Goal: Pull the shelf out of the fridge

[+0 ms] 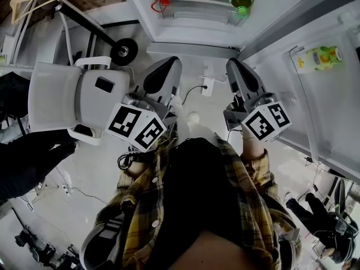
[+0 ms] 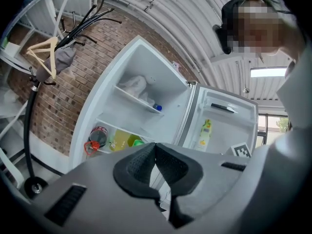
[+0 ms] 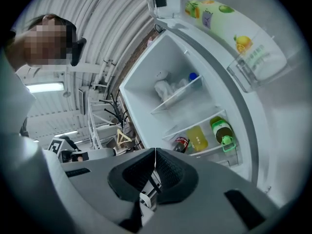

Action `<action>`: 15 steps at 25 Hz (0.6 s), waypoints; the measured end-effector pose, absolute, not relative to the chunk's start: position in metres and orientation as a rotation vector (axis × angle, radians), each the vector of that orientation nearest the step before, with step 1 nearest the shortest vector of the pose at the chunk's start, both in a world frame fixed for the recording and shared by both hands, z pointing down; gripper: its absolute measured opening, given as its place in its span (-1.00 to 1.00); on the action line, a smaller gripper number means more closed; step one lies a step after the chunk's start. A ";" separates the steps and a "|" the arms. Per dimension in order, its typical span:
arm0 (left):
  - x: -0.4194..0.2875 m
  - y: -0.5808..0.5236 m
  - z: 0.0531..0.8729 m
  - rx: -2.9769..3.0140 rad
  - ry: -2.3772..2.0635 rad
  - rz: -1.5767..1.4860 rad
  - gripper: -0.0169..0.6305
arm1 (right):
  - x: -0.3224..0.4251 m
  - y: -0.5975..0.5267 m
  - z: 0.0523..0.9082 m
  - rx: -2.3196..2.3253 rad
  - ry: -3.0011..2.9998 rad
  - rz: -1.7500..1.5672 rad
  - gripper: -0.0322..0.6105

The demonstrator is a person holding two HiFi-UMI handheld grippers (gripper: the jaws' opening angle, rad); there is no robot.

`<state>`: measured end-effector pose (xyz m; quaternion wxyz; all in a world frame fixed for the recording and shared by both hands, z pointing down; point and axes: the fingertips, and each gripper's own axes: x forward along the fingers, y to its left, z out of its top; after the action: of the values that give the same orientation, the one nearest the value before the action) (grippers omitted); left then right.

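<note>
The fridge [image 1: 191, 35] stands open ahead of me, its door [image 1: 315, 100] swung out to the right. In the left gripper view a glass shelf [image 2: 139, 100] carries a white bag, and the shelf below it [image 2: 122, 130] holds several bottles [image 2: 119, 140]. The right gripper view shows the same upper shelf [image 3: 178, 94] and bottles [image 3: 202, 138]. My left gripper [image 1: 169, 62] and right gripper [image 1: 233, 63] hang side by side in front of the fridge, apart from it. Both are shut and hold nothing; the left gripper's [image 2: 155, 145] and the right gripper's [image 3: 155, 152] pads meet.
A juice bottle [image 1: 319, 56] sits in the door rack. A coat stand with a wooden hanger [image 1: 34, 1] and a wheeled base [image 1: 124, 50] stands left of the fridge. A power strip [image 1: 208, 86] and cable lie on the floor. Another person [image 1: 320, 212] is at lower right.
</note>
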<state>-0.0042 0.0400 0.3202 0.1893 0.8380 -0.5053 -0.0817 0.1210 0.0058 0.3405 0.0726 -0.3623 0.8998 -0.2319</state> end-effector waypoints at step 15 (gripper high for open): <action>-0.026 -0.085 0.316 2.430 -1.241 -0.242 -0.93 | 0.084 -0.109 0.338 -1.209 2.634 -0.682 -0.84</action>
<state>-0.0256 -0.0850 0.3157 0.1997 0.8692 -0.4440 -0.0865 0.0840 -0.1093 0.3378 0.0821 -0.4047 0.8816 -0.2284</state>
